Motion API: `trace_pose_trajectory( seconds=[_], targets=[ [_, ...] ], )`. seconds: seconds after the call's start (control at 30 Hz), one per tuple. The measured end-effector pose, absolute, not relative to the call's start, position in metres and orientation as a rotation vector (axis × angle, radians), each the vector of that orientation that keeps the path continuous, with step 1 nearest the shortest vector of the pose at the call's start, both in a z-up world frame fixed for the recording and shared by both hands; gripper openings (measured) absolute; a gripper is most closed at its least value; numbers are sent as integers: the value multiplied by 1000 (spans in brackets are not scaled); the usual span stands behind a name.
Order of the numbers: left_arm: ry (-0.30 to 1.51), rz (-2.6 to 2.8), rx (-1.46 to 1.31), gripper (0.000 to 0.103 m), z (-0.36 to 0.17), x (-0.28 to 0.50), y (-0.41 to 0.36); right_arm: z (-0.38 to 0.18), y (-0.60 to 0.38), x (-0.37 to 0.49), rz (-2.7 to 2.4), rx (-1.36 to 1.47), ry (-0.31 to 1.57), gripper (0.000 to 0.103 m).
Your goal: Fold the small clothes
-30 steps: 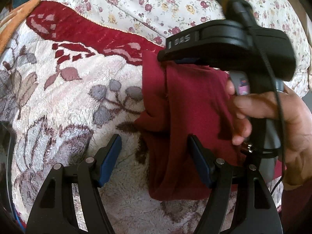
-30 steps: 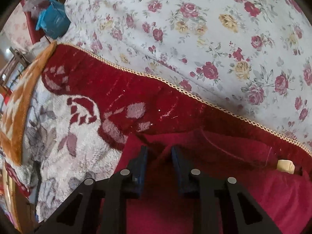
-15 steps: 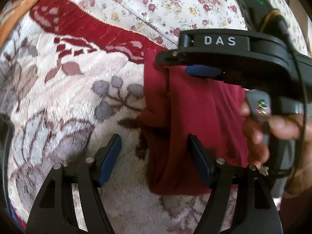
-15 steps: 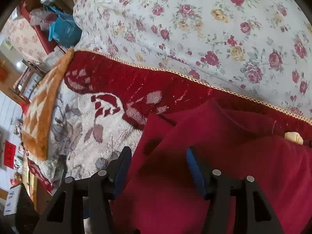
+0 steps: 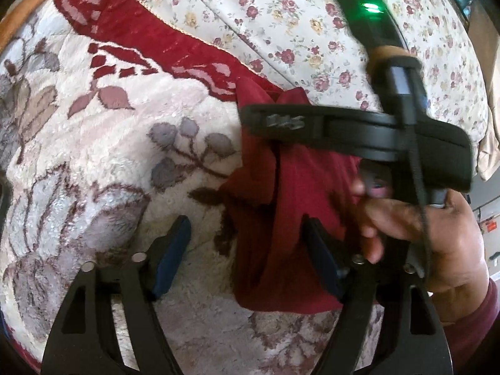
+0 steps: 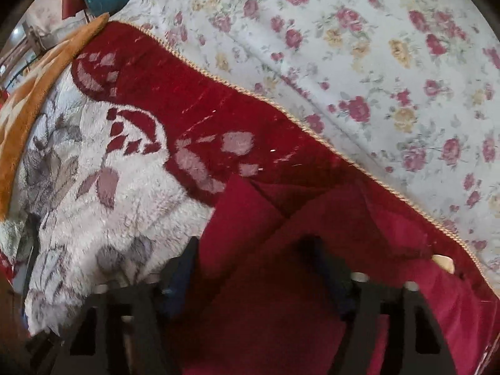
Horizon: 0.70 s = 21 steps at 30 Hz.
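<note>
The left gripper stands spread wide, its right finger against the maroon garment on the plush blanket. The right gripper is also spread, holding nothing, the garment lying beneath and ahead of it.

A second ago the right gripper was pinched shut on a fold of the red cloth at lower centre of the right wrist view; its jaws now stand wide apart, the cloth lying loose beneath. In the left wrist view, that gripper's body has dropped from upper right toward mid-frame.
</note>
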State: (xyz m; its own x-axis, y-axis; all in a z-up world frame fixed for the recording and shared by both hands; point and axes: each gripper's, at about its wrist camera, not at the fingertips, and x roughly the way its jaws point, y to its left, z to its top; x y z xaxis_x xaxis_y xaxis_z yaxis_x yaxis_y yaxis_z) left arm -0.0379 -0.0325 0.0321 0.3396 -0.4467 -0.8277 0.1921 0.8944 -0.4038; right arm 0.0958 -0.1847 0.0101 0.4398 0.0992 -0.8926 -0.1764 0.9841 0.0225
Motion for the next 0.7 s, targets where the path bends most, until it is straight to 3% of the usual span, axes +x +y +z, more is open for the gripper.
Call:
trace_pose_trajectory(
  seconds=[0.17, 0.47, 0.5, 0.57, 0.6, 0.67, 0.7],
  targets=[
    [1113, -408, -219, 80, 32, -33, -52, 24, -218, 84, 246, 82, 1059, 34],
    [1079, -457, -282, 78, 26, -19, -56, 30, -233, 68, 272, 182, 1039, 27],
    [1075, -477, -290, 74, 26, -18, -58, 31, -234, 67, 273, 186, 1039, 26],
    [1080, -513, -309, 51, 25, -17, -60, 32, -238, 65, 274, 197, 1040, 26],
    [1080, -526, -319, 47, 25, -16, -60, 32, -241, 65, 275, 209, 1041, 26],
    [1069, -552, -321, 27, 27, -17, -62, 33, -246, 63, 276, 231, 1045, 26],
    [1060, -559, -316, 27, 30, -19, -63, 33, -249, 62, 276, 237, 1046, 26]
  ],
)
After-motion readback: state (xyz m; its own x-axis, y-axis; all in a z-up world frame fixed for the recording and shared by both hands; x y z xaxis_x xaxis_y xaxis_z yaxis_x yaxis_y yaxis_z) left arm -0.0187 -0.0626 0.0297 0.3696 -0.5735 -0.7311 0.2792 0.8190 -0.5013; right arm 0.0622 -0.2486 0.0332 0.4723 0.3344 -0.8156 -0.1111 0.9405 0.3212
